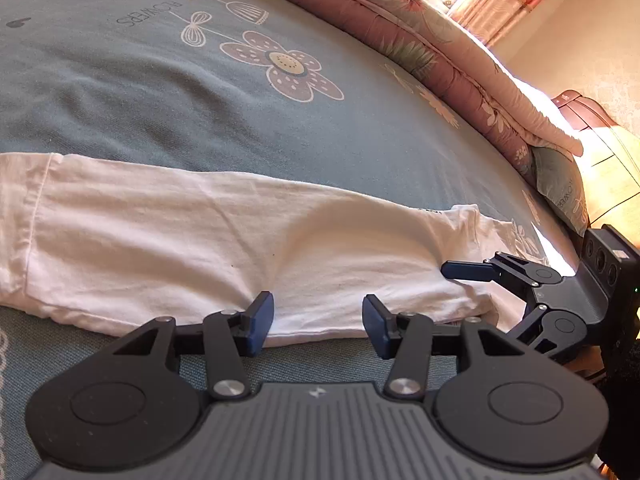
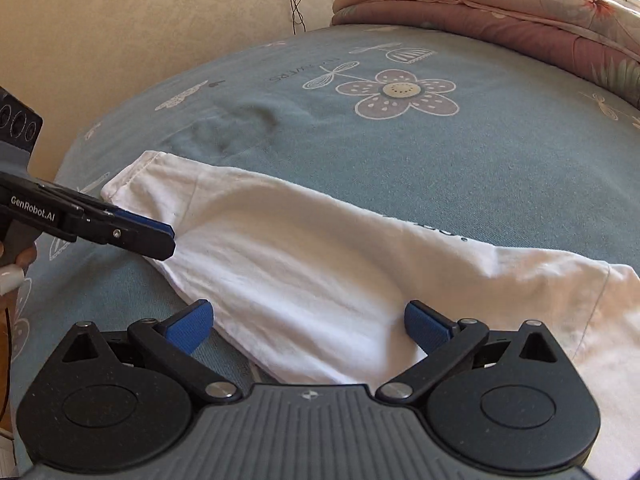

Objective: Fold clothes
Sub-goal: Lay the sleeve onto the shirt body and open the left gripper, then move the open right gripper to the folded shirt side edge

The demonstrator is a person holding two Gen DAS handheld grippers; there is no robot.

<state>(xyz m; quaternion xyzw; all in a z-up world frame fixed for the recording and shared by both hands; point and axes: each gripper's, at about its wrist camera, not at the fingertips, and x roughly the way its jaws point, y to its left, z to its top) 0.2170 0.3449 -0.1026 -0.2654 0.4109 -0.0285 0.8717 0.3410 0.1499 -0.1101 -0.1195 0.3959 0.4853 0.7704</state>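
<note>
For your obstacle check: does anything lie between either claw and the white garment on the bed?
Nothing visible does. The left claw and right claw both stand open over the white garment, which lies on the blue bedsheet.

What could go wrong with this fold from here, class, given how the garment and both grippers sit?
1. The left gripper is open at the white garment's near edge, so the long fold could spring apart.
2. The right gripper, open over a bump, might pinch only the top layer.
3. Dragging could wrinkle the blue bedsheet.
</note>
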